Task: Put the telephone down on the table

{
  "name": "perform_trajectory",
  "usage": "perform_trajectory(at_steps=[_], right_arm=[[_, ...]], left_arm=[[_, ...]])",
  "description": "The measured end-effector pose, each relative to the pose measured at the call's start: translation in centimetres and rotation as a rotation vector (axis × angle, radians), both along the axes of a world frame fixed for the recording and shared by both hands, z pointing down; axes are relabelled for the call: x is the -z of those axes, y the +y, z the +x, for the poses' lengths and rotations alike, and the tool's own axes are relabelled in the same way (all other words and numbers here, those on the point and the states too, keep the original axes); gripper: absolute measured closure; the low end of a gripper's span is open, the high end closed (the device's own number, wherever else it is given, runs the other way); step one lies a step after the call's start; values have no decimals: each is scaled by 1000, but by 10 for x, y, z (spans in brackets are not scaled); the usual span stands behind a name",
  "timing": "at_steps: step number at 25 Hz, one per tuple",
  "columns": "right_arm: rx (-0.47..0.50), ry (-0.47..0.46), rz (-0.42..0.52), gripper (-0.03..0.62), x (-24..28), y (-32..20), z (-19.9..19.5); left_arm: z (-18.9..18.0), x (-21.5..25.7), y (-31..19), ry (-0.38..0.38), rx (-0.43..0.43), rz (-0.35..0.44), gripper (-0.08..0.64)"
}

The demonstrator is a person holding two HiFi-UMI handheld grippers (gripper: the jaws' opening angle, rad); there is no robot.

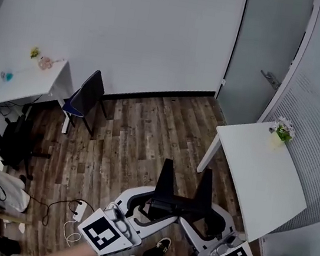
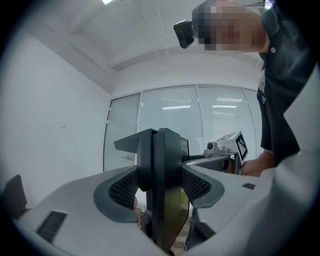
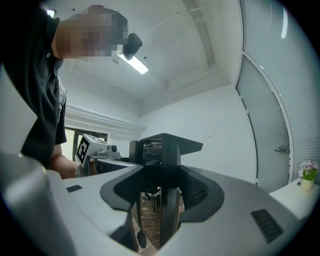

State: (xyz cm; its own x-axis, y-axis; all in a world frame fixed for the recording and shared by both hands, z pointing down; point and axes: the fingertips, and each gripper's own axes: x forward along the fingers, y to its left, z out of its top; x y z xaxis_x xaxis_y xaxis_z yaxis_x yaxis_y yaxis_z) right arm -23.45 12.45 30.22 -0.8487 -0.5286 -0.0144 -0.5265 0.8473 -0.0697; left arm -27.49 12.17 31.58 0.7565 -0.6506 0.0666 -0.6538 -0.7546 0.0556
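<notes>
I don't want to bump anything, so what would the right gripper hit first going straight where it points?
Likely nothing nearby: ahead of the right gripper is open floor, then the white wall; the table stands off to its right.

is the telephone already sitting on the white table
No, the left gripper and right gripper hold the telephone in the air over the wooden floor, apart from the white table.

Black telephone (image 1: 171,203) aloft, clamped from both sides, resting on nothing. White worktop (image 1: 260,175) stands near, to its right.
</notes>
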Motion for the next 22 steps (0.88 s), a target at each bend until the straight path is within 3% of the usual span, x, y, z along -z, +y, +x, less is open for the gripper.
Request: perform_trajectory(at_steps=[15, 22], right_arm=[[-8, 5, -13, 359, -8, -94, 37], [-102, 21, -14, 359, -12, -149, 37]], left_arm=[[37, -6, -94, 3, -6, -11, 293], [38, -9, -151, 12, -122, -8, 293]])
